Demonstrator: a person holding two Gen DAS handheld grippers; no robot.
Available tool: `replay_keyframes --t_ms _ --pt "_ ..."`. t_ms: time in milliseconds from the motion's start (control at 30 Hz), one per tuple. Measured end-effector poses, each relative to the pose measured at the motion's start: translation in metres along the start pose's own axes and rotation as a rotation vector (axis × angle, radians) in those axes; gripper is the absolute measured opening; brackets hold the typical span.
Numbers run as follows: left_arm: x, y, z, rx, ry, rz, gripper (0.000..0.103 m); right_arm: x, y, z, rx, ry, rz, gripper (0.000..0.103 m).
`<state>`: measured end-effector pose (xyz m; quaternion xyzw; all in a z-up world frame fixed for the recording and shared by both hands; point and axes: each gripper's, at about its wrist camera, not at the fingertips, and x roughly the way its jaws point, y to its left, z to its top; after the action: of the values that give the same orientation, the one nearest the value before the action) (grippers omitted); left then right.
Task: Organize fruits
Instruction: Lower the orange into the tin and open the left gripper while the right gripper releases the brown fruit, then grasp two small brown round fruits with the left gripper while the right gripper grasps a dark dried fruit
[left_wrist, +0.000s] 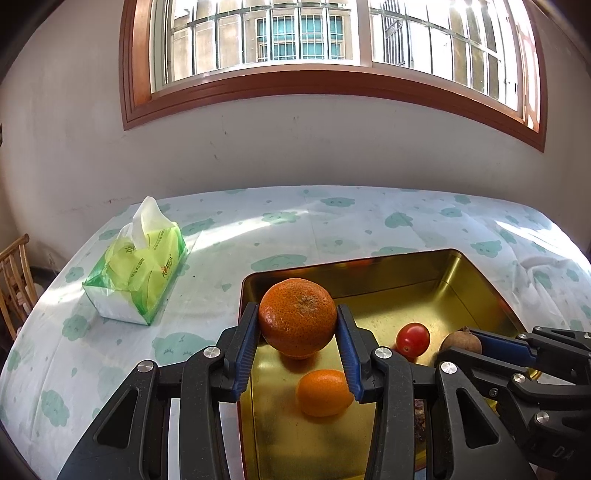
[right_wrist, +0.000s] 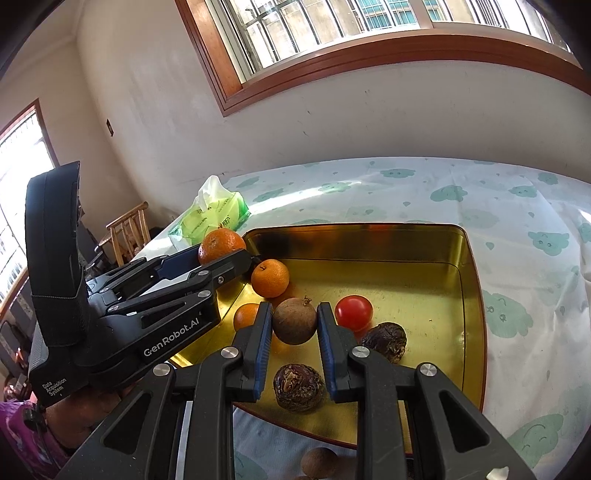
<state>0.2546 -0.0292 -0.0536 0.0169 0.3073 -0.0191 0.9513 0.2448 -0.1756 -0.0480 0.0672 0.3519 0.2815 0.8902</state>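
Both grippers carry fruit above the gold tin. Left gripper (left_wrist: 299, 325) has its blue pads pressed on either side of a large mandarin (left_wrist: 297, 316), jaws parted only as wide as the fruit, which sits high between the fingertips with its stem scar facing the camera. Right gripper (right_wrist: 294, 325) is clamped on a small brown round fruit (right_wrist: 294, 320), jaws drawn in close around it, a dry stalk sticking up from the top.

Seen from the right wrist, the left gripper holds its mandarin over the tin's (right_wrist: 469, 266) near-left corner, at the rim rather than well inside. The right gripper's brown fruit hangs over the middle of the tin floor, so that hand looks better placed for a straight release.

Already lying in the tin: a smaller mandarin (right_wrist: 270, 277) just beyond the left gripper's tips, another orange one (right_wrist: 246, 315) partly hidden behind the right gripper's left finger, a cherry tomato (right_wrist: 353, 312) just right of the held brown fruit, and two dark wrinkled fruits (right_wrist: 385, 340), one of them (right_wrist: 298, 386) directly beneath the right jaws. Bare gold floor lies further back and to the right, which seems the safer ground for both drops.

Another brown fruit (right_wrist: 319, 461) rests on the cloud-print tablecloth (right_wrist: 517, 206) outside the tin's near edge. A green tissue pack (left_wrist: 138, 275) stands well to the left.
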Motion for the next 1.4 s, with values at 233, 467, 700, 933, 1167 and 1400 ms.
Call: replay_keyframes --t_ms 233,467,700,933,1167,1400 --pt "0.005 0.001 0.001 -0.001 0.006 -0.003 0.042 0.004 0.0 0.002 0.002 0.004 0.002 0.023" --pt "0.012 0.002 0.003 -0.003 0.013 -0.004 0.042 0.01 0.0 0.006 0.006 0.013 -0.008 0.023" --pt "0.014 0.001 0.004 -0.005 0.015 0.004 0.062 0.004 0.0 0.013 0.007 -0.037 -0.015 0.035" --pt "-0.02 -0.003 0.016 -0.004 -0.096 -0.008 0.087 -0.045 -0.014 0.01 0.04 -0.132 -0.007 0.04" --pt "-0.05 -0.019 0.022 0.029 -0.129 -0.01 0.088 -0.1 -0.029 -0.028 -0.008 -0.101 -0.063 0.045" --pt "-0.081 -0.04 0.005 0.064 -0.121 -0.017 0.09 -0.11 -0.055 -0.073 0.019 -0.007 -0.088 0.046"
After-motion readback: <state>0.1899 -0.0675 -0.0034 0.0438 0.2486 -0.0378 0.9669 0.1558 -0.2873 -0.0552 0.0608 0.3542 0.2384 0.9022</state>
